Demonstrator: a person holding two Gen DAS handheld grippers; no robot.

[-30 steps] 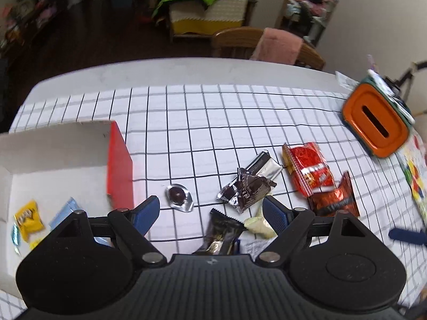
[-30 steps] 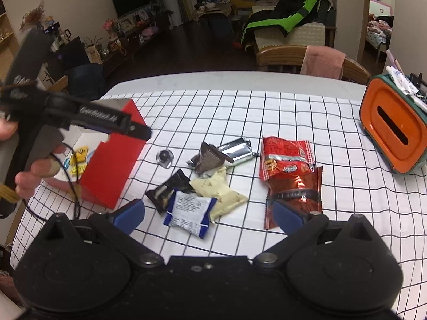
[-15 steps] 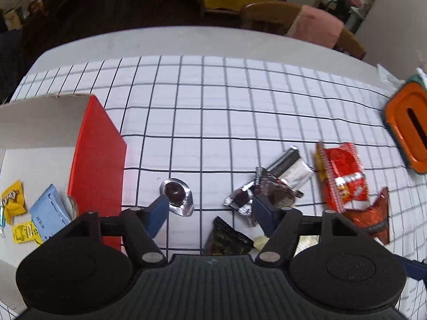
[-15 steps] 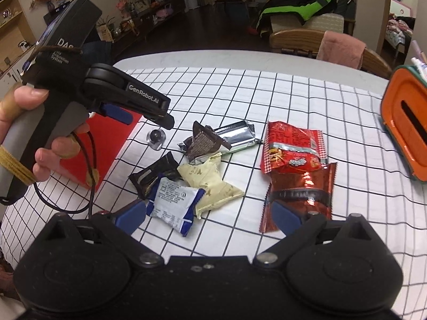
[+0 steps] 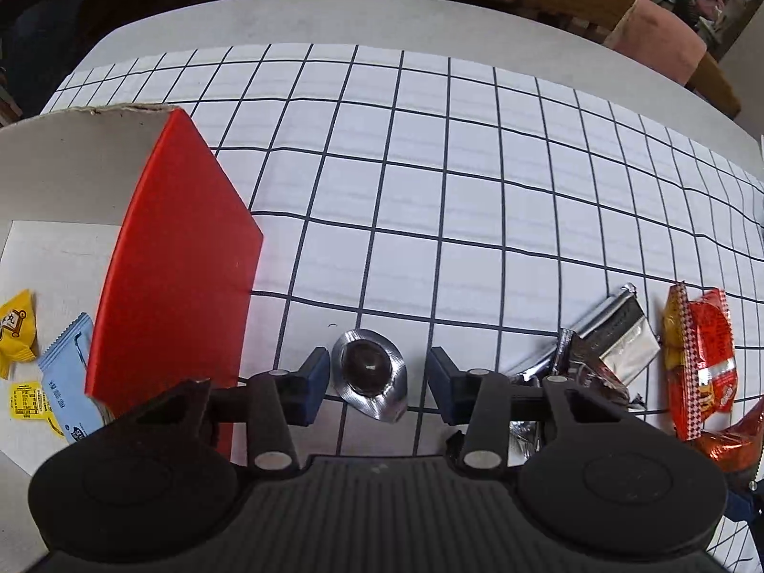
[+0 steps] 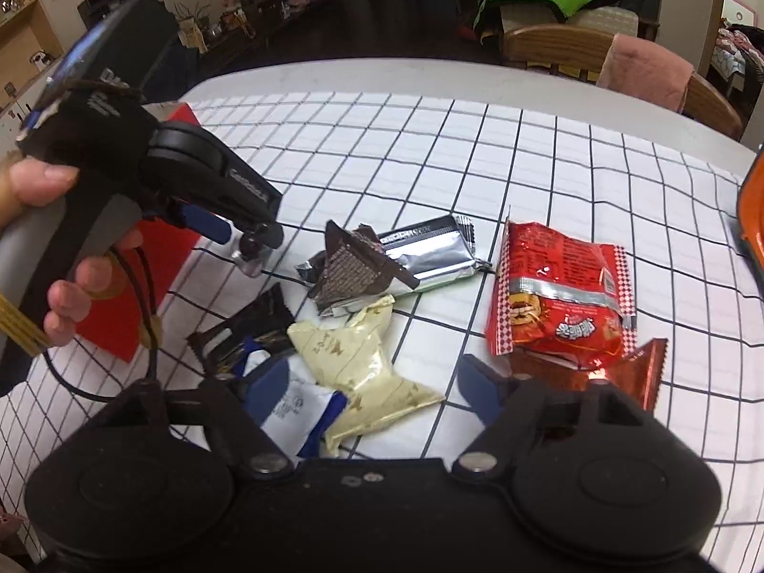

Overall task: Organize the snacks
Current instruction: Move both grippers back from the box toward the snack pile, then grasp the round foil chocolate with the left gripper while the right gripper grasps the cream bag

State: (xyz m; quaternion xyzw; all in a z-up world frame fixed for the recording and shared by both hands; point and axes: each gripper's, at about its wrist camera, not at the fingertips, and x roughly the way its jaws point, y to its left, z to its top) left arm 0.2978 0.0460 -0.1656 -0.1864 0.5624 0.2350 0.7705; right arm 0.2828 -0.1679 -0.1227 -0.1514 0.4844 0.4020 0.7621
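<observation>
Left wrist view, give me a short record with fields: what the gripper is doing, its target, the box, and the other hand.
left gripper: open, fingers either side of the target, not yet closed
target: foil-cupped chocolate on the grid tablecloth
box: red-sided box, left of target, holds yellow candy and blue packet
right gripper: open, above the cream packet, holding nothing

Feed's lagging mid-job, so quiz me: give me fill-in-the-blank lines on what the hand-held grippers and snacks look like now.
1. The left hand-held gripper straddles the small round ____-wrapped chocolate.
2. Its fingers are ____, not touching the wrapper.
3. The box with the red side wall lies to the chocolate's ____.
4. The right hand-held gripper holds ____.

Missing: foil; open; left; nothing
</observation>
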